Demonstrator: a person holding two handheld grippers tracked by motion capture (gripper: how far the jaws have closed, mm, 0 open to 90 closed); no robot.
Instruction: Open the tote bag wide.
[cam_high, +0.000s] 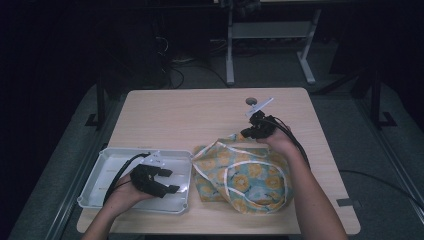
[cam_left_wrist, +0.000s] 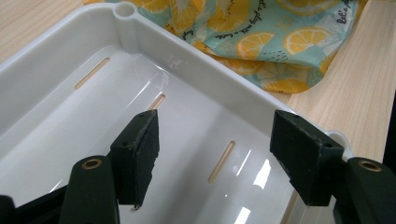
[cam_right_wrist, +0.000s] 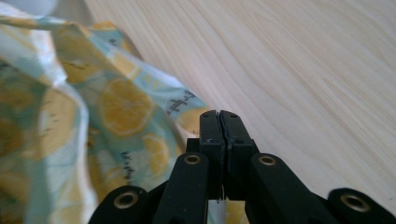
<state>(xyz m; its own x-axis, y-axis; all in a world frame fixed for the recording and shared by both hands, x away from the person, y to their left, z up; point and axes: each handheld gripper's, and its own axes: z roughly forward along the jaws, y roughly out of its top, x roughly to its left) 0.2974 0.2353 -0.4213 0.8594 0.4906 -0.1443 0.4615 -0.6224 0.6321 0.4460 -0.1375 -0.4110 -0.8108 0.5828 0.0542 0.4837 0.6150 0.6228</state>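
High view: a pale wooden table (cam_high: 175, 115) carries a white plastic tray (cam_high: 100, 167) at lower left and a lemon-print cloth (cam_high: 250, 180) at lower centre, its left edge touching the tray's right rim.

The left gripper (cam_high: 169, 181) hangs over the tray interior, jaws standing apart with nothing between them. In the left gripper view the tray (cam_left_wrist: 187, 93) shows slotted openings in its floor, and the cloth (cam_left_wrist: 261, 37) lies beyond its rim at the top of the frame, bearing partly legible script, "let's…", at upper right.

The right gripper (cam_high: 245, 134) sits at the cloth's upper edge, just right of centre. In the right gripper view its jaws (cam_right_wrist: 219, 122) are pressed together on the hem of the cloth (cam_right_wrist: 116, 107); small dark lettering there is unreadable.
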